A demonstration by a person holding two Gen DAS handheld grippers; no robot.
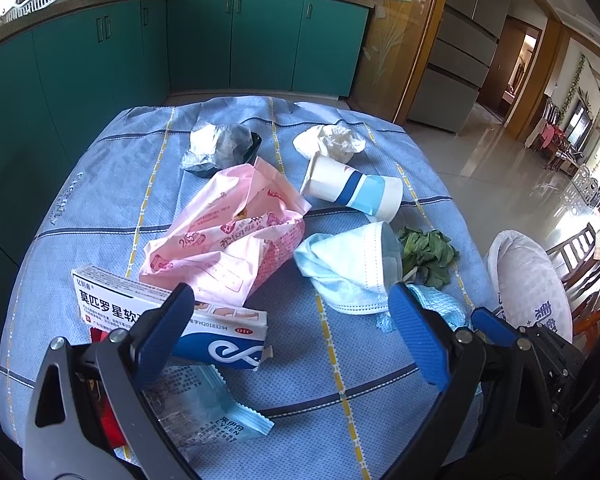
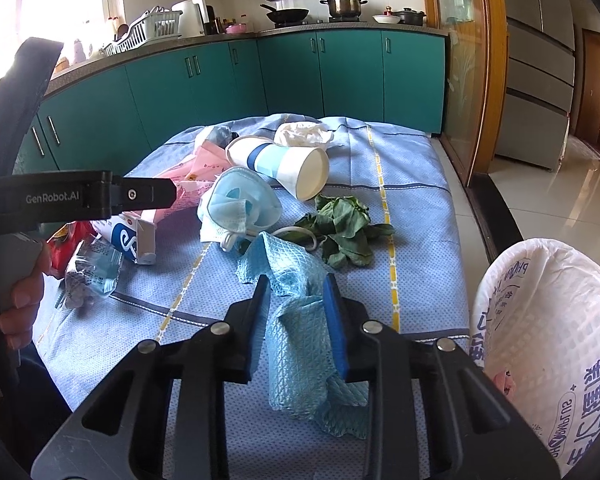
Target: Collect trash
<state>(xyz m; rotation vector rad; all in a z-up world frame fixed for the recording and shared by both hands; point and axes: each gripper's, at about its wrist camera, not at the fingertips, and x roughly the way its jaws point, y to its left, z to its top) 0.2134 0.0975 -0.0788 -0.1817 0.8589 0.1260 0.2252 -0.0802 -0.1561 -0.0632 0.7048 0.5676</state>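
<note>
A home kitchen: teal cabinets (image 2: 284, 76) run under a counter bearing a wok (image 2: 286, 14), a steel pot (image 2: 343, 2) and a dish rack (image 2: 148, 32). A fridge (image 2: 540, 60) stands right, by a doorway (image 1: 508, 64) into a living room.

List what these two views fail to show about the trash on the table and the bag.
- Trash bag: bottom cut off by the right wrist view's edge; contents mostly hidden by its wall.
- Red packet: mostly hidden by the left gripper in both views.
- Dark container: covered by crumpled plastic in the left wrist view.
- Blue cloth: middle hidden between the right gripper's pads.
</note>
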